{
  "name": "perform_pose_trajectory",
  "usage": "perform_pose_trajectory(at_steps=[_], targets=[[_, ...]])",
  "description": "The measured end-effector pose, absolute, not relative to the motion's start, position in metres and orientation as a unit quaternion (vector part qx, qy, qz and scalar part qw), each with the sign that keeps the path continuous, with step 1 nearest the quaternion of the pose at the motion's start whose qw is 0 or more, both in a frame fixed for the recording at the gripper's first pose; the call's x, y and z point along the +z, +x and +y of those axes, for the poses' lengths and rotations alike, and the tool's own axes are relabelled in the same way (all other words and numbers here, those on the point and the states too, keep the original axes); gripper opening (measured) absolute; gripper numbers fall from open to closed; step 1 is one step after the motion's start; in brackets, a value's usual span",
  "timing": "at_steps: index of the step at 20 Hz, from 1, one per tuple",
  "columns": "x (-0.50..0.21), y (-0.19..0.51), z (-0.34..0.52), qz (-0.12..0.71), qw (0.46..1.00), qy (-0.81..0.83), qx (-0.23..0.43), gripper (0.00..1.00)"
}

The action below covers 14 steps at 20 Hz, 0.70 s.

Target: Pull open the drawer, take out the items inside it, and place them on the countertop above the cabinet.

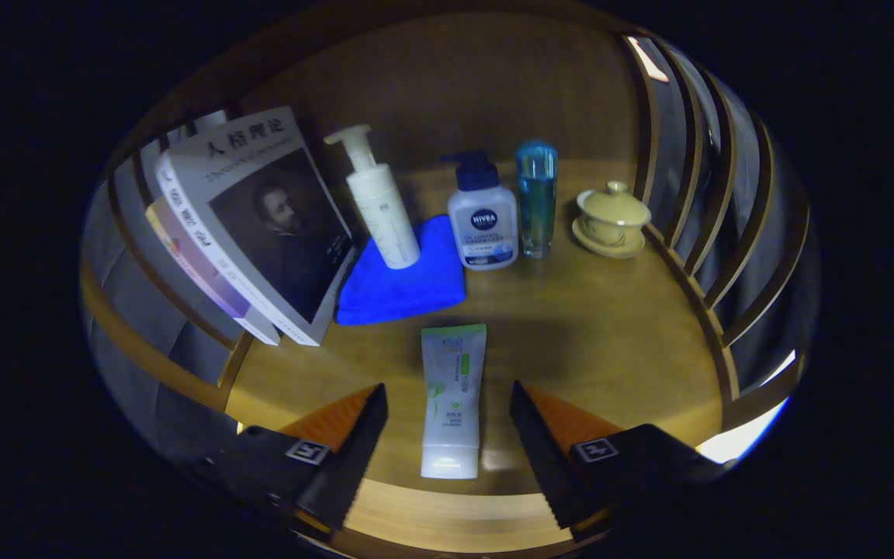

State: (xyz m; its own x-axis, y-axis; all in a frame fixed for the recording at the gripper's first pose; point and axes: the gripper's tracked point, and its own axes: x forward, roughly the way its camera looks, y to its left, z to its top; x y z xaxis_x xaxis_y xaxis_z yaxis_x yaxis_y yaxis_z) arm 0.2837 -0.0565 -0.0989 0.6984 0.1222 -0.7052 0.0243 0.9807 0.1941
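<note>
A: Where is the gripper [447, 404] right now?

B: It hangs over the wooden table [610, 341], fingers spread wide apart and pressing on nothing. A white tube with green print [452, 396] lies flat on the table between the two fingers, touching neither of them, its cap end nearest the camera.

A: What sits beyond the tube?

B: A folded blue cloth [400, 283] lies just past the tube's far end, a little to the left. A white pump bottle [377, 202] stands on the cloth's back edge. Just beside it to the right stands a white bottle with a dark blue pump [482, 221], and right next to that a tall clear bottle of blue liquid [537, 198].

A: Anything further right?

B: A small yellowish lidded cup on a saucer [611, 219], close to the curved wooden railing [695, 256] that borders the table.

A: And on the left?

B: Books [245, 225] lean tilted against the railing there, the front one grey-white with a dark portrait on its cover. Its lower corner comes close to the blue cloth; whether they touch I cannot tell.
</note>
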Motion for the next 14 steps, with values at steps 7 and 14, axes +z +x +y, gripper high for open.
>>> perform_pose_trajectory(at_steps=[7, 14], targets=[[-0.025, 0.223, -0.037, 0.227, 0.972, 0.029, 0.045, 0.98], [-0.008, 0.134, -0.009, 0.094, 0.994, -0.002, 0.054, 0.98]])
